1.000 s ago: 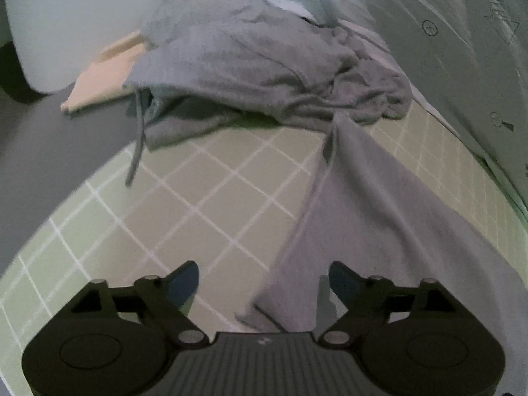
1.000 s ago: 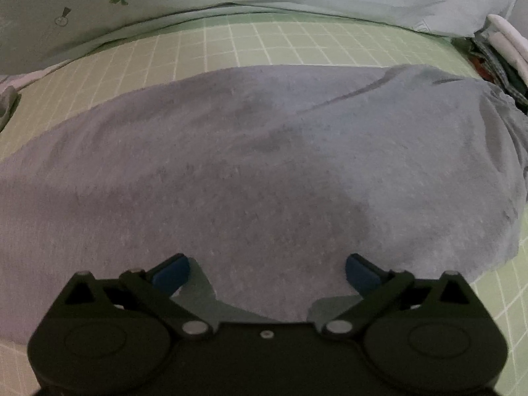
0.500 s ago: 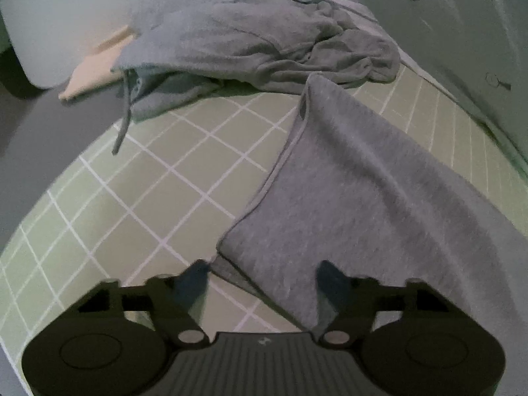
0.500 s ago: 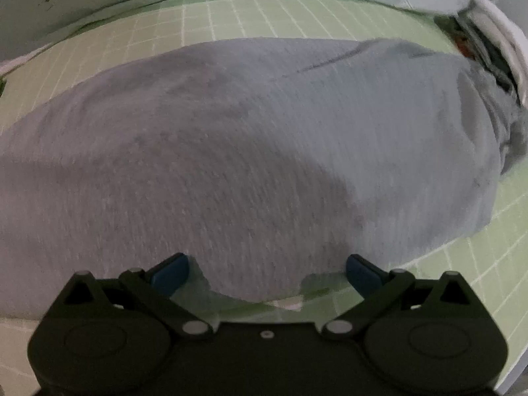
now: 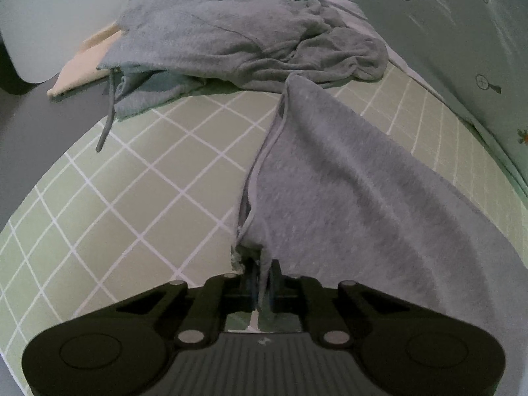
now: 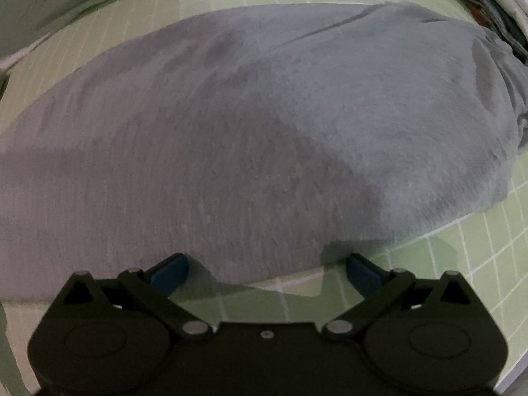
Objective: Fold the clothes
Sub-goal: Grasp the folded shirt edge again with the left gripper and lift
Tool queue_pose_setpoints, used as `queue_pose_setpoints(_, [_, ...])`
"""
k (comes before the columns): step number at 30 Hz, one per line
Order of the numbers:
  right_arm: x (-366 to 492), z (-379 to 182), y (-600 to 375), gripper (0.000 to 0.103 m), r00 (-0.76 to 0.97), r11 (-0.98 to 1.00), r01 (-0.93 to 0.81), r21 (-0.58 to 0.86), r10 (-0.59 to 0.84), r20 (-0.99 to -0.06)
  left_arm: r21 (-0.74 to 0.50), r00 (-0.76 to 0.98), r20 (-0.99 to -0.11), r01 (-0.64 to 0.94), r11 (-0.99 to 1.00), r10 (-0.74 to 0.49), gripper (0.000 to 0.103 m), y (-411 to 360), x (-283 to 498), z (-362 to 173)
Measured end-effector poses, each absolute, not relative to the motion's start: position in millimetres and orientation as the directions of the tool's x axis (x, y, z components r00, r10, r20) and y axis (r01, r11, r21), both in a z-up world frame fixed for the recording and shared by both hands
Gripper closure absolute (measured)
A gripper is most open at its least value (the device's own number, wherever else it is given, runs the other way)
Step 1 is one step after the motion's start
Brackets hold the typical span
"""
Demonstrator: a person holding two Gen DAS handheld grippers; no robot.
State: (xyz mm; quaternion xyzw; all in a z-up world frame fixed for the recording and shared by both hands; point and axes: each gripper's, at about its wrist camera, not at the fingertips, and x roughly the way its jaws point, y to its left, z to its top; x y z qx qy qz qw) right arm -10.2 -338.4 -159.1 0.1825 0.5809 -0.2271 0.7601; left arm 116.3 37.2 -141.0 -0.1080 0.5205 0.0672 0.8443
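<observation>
From the left wrist I see the far end of the bed: a crumpled grey hoodie heaped at the top of the green checked sheet, its drawstring trailing down onto the squares, and a cream board poking out beyond the hoodie at the mattress edge. None of that shows from the right wrist, which looks almost straight down on the broad flat spread of the grey garment, with what may be more folded laundry, too blurred to name, at its upper right corner.

Left of the garment's hemmed edge the sheet lies bare all the way to the mattress edge, so there is open room on that side; on its right a pale patterned cover rises close by.

The left gripper is closing, its blue pads pinching the garment's near corner, which is drawn up into a tight pleat. The right gripper stands wide apart at the garment's near edge, its fingers straddling the hem and clamped on nothing.
</observation>
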Motion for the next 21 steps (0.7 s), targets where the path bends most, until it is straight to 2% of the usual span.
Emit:
queue_pose_setpoints(6, [-17.7, -160.1, -343.8, 0.0, 0.208, 0.807, 0.59, 0.021, -0.126, -0.97, -0.124, 0.517, -0.856, -0.16, 0.979, -0.024, 0.097, 14.6, 118.1, -111.6])
queue_pose_setpoints(11, [-24.9, -160.8, -350.3, 0.0, 0.208, 0.796, 0.604, 0.029, -0.122, -0.97, -0.14, 0.572, -0.815, -0.041, 0.989, -0.092, 0.097, -30.0, 121.4, -86.4])
queue_pose_setpoints(21, [-52.0, -162.0, -372.7, 0.0, 0.205, 0.776, 0.63, 0.025, -0.135, -0.969, -0.177, 0.544, -0.797, 0.205, 0.963, -0.262, 0.097, -134.3, 105.0, -84.4])
